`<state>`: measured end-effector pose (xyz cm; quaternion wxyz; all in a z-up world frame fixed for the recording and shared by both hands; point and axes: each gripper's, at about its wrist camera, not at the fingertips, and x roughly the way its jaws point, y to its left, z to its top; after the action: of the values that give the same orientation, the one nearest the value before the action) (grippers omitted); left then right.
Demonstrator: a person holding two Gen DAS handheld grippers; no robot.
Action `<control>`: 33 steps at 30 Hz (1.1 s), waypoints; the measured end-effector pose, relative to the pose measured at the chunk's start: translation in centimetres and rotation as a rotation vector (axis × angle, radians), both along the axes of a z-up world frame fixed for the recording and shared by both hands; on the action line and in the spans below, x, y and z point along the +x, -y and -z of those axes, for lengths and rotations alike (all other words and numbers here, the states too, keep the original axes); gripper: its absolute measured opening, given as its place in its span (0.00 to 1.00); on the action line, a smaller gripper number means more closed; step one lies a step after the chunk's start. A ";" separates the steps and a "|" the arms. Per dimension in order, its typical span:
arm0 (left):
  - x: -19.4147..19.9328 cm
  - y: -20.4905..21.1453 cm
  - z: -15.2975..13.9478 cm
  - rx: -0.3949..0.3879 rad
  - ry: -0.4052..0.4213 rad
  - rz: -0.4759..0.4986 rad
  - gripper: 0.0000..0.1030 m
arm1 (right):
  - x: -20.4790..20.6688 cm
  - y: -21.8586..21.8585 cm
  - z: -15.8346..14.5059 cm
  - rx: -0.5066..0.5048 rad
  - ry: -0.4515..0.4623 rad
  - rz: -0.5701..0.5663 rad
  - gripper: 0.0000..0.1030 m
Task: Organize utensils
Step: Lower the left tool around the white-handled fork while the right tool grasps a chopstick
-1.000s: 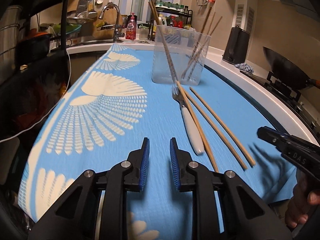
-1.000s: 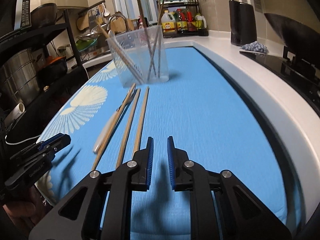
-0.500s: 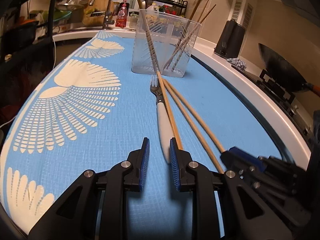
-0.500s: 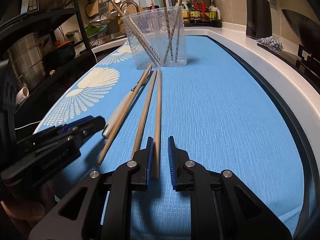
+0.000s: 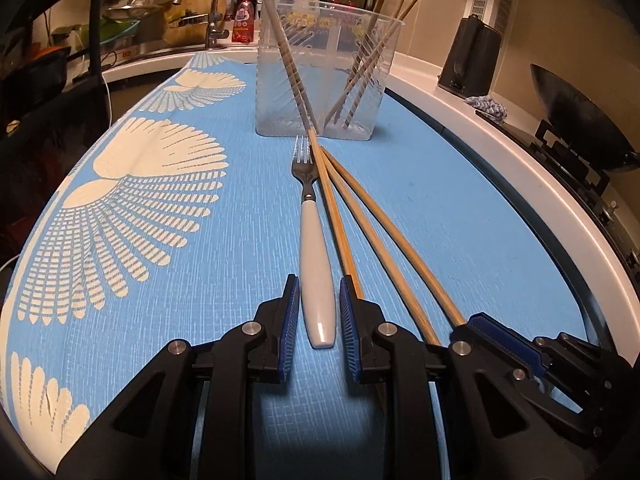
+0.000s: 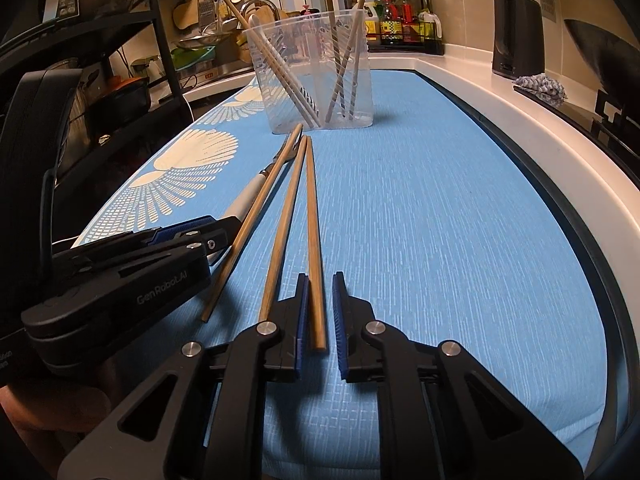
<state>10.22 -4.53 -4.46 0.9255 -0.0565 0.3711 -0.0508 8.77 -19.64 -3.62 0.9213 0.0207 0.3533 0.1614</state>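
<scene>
Blue pads of the left gripper [image 5: 319, 312] straddle the white fork handle [image 5: 316, 256], not touching it. Right gripper [image 6: 320, 312], just closing, brackets the rightmost chopstick [image 6: 314, 232], gap remaining. Beyond, the clear utensil holder [image 5: 326, 68] holds more chopsticks.

A: fork [image 5: 316, 248]: white handle, metal head, flat on the blue mat [image 5: 440, 208], tines toward the clear plastic cup [image 5: 324, 68].
B: chopsticks?
A: three loose wooden chopsticks [image 6: 312, 232] flat beside the fork, fanned out, far tips bunched near the cup base. The nearest one crosses the fork's neck.
B: cup?
A: upright, more chopsticks leaning inside.
</scene>
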 end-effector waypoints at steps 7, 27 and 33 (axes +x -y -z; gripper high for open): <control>-0.6 -1.3 0.0 -0.006 -0.003 -0.017 0.17 | 0.0 1.1 0.0 -0.014 -0.005 0.060 0.06; -4.8 -6.1 0.0 0.048 0.065 -0.021 0.27 | -0.1 4.9 0.2 -0.032 0.017 0.145 0.08; -4.0 -5.5 0.3 0.076 0.092 -0.045 0.34 | 0.0 4.6 0.3 -0.033 0.024 0.141 0.10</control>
<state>6.24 0.97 -4.76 0.9440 -0.0272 0.3283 -0.0183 8.81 -24.28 -3.87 0.9347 0.0285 0.3427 0.0903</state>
